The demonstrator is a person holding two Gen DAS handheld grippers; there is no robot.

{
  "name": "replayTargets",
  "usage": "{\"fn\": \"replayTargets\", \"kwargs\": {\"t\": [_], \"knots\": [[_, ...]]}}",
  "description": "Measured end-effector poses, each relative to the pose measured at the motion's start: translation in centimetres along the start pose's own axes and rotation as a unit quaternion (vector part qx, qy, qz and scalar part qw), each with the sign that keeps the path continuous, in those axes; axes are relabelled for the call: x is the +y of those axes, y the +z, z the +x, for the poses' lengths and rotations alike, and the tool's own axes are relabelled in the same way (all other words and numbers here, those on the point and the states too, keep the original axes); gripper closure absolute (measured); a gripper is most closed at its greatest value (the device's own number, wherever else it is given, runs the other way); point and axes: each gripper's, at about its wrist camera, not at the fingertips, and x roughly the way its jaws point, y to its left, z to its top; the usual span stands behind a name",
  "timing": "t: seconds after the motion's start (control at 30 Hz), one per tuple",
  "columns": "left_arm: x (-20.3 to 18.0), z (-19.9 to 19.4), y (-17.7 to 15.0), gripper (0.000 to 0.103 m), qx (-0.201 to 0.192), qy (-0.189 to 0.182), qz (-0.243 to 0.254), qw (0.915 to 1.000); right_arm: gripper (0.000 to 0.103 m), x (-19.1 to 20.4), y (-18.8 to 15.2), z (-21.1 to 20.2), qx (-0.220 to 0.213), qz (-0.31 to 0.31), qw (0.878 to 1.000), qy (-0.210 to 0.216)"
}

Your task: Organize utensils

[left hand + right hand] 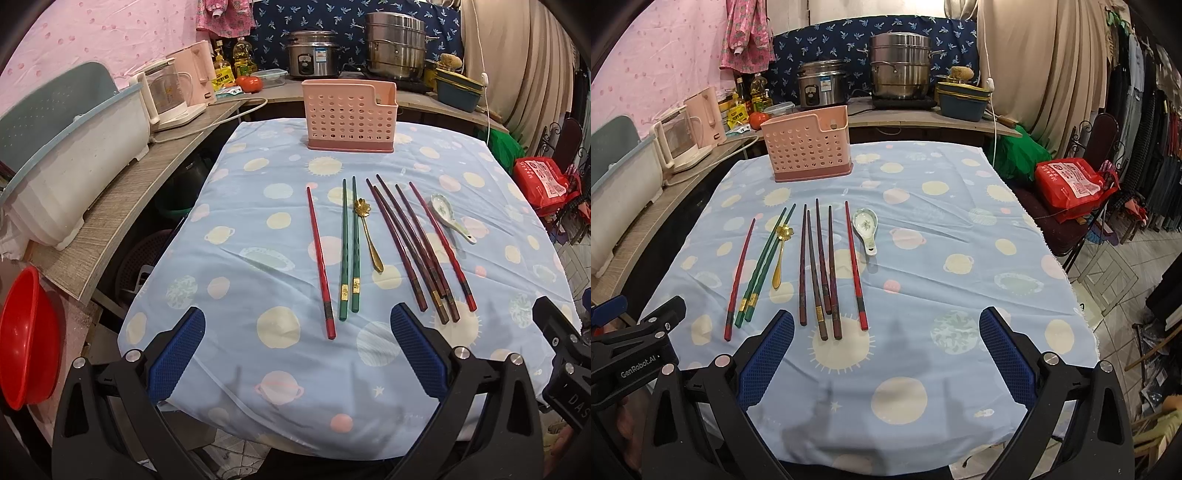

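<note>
Chopsticks of red, green and dark wood (402, 243) in a row before the perforated pink plastic caddy (349, 116) on the blue-clothed bench (229, 266), gold flower spoon (367, 232) and seemingly ceramic white spoon (866, 229) among them, left tongs (297, 332) and right tongs (886, 332) both spread wide, empty, nearer than the row.

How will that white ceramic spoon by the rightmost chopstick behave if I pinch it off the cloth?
The ceramic spoon looks glazed and glossy, so it may slip between the fingers. It lies bowl-up on a curved underside, so a push would probably rock or pivot it. Being ceramic, it is likely rigid and chippable; set it gently into the pink basket.
</note>
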Motion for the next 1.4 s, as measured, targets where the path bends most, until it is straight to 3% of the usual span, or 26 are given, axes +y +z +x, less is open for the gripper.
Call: {"fn": "replayTargets", "kwargs": {"t": [1.4], "knots": [[-0.41, -0.06, -0.23, 0.007, 0.002, -0.002, 0.000, 1.0000, 0.007, -0.01, 0.17, -0.64, -0.009, -0.001, 1.000, 0.002]]}}
